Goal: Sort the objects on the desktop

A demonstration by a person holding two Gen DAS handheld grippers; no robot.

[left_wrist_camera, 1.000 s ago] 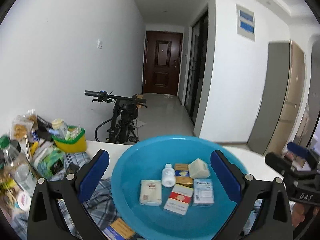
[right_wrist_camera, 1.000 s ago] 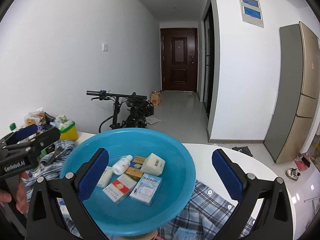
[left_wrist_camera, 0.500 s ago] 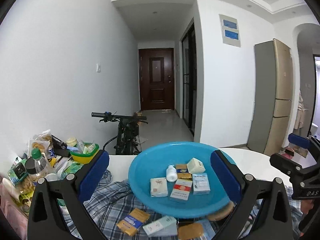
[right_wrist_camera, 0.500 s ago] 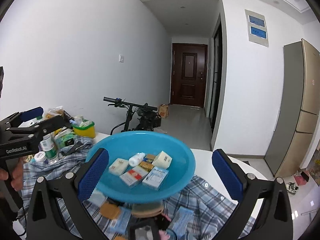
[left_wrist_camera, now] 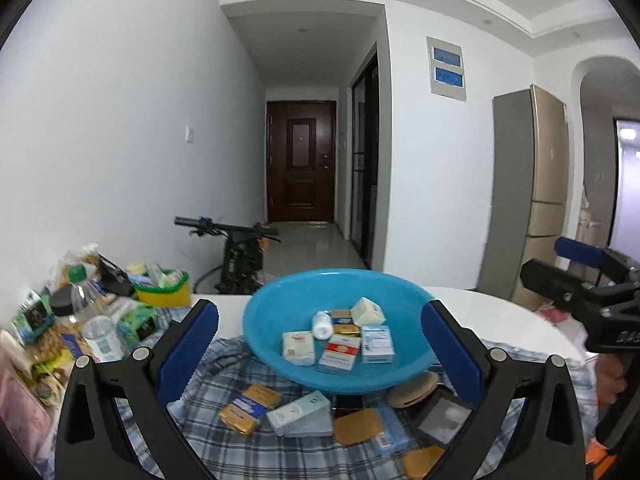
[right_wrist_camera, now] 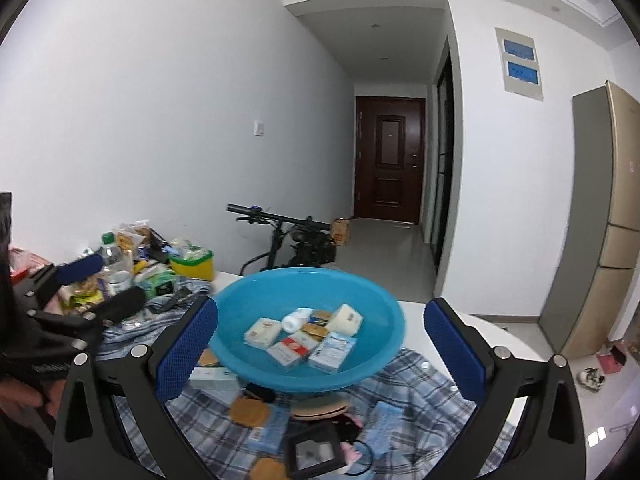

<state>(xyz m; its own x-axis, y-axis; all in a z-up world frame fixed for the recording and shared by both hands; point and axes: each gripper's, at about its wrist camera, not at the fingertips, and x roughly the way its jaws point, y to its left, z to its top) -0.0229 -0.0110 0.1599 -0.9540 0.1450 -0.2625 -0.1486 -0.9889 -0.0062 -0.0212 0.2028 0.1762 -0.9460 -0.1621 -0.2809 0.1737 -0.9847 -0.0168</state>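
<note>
Left wrist view. Blue basin [left_wrist_camera: 280, 320] on a plaid cloth [left_wrist_camera: 224, 364] over the white tabletop [left_wrist_camera: 500, 320], seen between the left gripper [left_wrist_camera: 320, 356] pads. In the basin: white bottle [left_wrist_camera: 322, 323] lying on its side, red-and-white box [left_wrist_camera: 338, 354], pale blue box [left_wrist_camera: 376, 344], cream box [left_wrist_camera: 298, 347], yellow-and-blue box [left_wrist_camera: 342, 317], pale cube-shaped box [left_wrist_camera: 367, 310]. Print on all of them too small to read. On the cloth in front of the basin: yellow-and-blue packet [left_wrist_camera: 250, 402], pale grey-blue box [left_wrist_camera: 300, 414], brown pad [left_wrist_camera: 358, 426]. Far left: yellow tub [left_wrist_camera: 164, 292] and a heap of snack packs and bottles; labels not legible. Left jaws wide, holding nothing, touching nothing. The right gripper [left_wrist_camera: 580, 280] appears at the right edge; partial white letters on its body, not readable.

Right wrist view. Same blue basin [right_wrist_camera: 248, 304], same contents; the pale blue box [right_wrist_camera: 332, 352] carries dark lettering, too blurred to make out. Small black-framed item [right_wrist_camera: 314, 450] on the cloth nearest the camera. Right gripper [right_wrist_camera: 320, 356] jaws wide, empty, clear of the basin. Left gripper [right_wrist_camera: 80, 292] at the left edge, a hand [right_wrist_camera: 24, 392] on its grip; white print on its body illegible.
</note>
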